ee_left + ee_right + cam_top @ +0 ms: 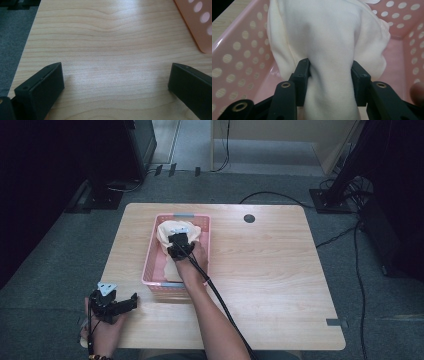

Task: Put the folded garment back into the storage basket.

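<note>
Wooden table (270, 270) bears a pink basket (150, 265) left of centre; cream cloth (329, 37) lies heaped inside; right gripper (330, 72) pinches a fold, so lower it gently before releasing; left gripper (116, 82) rests spread, empty, near-left.

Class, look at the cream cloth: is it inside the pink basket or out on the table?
Inside. The cream cloth sits bunched between the pink basket walls, with the right tongs pinching a fold of it.
</note>
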Available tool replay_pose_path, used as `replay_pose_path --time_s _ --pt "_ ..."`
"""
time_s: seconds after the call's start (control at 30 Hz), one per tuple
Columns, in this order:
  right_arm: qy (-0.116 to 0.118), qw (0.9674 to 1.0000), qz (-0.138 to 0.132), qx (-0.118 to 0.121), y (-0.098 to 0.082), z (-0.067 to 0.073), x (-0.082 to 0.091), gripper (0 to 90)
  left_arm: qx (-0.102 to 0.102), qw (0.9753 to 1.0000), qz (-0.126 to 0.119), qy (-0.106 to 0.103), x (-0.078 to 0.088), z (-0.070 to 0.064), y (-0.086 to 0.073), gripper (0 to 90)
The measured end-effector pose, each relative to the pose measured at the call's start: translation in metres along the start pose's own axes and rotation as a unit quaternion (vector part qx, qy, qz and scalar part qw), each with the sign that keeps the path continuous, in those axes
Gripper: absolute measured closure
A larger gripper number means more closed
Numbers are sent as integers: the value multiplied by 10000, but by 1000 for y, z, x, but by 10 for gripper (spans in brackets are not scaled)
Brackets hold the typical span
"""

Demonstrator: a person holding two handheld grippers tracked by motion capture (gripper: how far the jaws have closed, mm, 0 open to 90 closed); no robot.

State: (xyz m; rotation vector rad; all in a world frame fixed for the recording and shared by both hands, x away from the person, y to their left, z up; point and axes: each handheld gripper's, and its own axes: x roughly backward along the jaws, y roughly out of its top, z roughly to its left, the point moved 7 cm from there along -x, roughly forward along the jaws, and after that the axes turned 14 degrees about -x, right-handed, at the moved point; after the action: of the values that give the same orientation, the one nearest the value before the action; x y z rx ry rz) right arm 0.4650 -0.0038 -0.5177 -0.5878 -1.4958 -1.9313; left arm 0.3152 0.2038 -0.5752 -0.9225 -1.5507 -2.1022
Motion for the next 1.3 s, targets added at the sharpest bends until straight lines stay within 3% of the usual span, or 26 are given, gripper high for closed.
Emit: replay_pose_path --time_s 0.4,0.6,0.8,0.93,1.13,1.3 --pt "221 9996 -149 106 2 3 -1 480 -2 10000 -1 -4 0 0 0 3" --pt "349 9987 -173 322 1 5 -1 245 -3 10000 0 -4 0 0 0 3" --pt "695 9964 -119 469 -1 11 4 0 -2 10000 0 -4 0 0 0 3" --pt "695 9962 -171 487 2 10 11 0 -3 10000 0 -4 0 0 0 3" --pt "936 9939 -390 434 13 4 28 0 4 10000 -4 -1 0 0 0 3" --pt "866 9940 -583 332 20 -14 40 0 1 10000 -2 -3 0 0 0 3"
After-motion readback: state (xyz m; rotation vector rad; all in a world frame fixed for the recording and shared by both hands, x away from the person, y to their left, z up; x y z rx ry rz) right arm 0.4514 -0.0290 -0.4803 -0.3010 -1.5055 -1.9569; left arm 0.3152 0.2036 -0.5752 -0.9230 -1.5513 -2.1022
